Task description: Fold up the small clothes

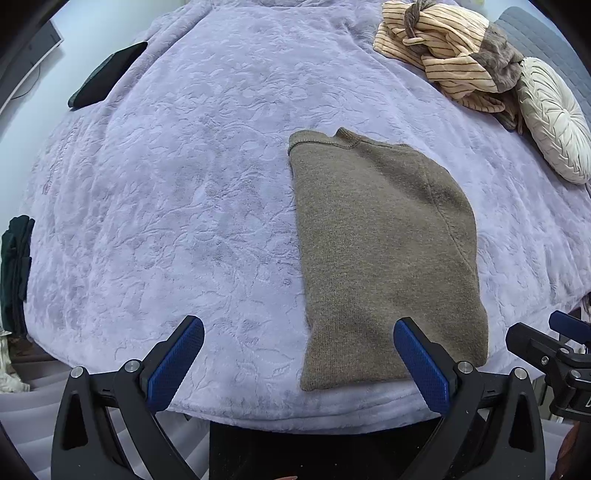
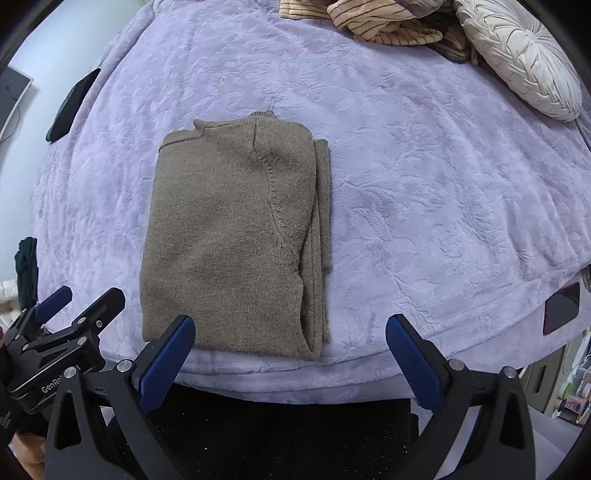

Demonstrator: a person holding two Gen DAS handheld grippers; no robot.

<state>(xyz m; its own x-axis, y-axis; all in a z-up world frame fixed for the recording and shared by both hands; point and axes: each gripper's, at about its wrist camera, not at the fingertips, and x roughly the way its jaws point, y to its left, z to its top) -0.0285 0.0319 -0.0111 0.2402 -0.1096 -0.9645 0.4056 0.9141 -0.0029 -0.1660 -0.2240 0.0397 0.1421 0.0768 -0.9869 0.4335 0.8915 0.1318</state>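
Where the bed (image 1: 184, 184) meets the frame edge, striped clothes (image 2: 369, 22) cut off, folded sweater (image 2: 229, 236) lying free, both tongs (image 1: 299, 354) (image 2: 290, 350) spread empty

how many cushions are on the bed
1: a round pleated cream cushion at the far right of the bed, beside the striped clothes pile. Others may lie out of view.
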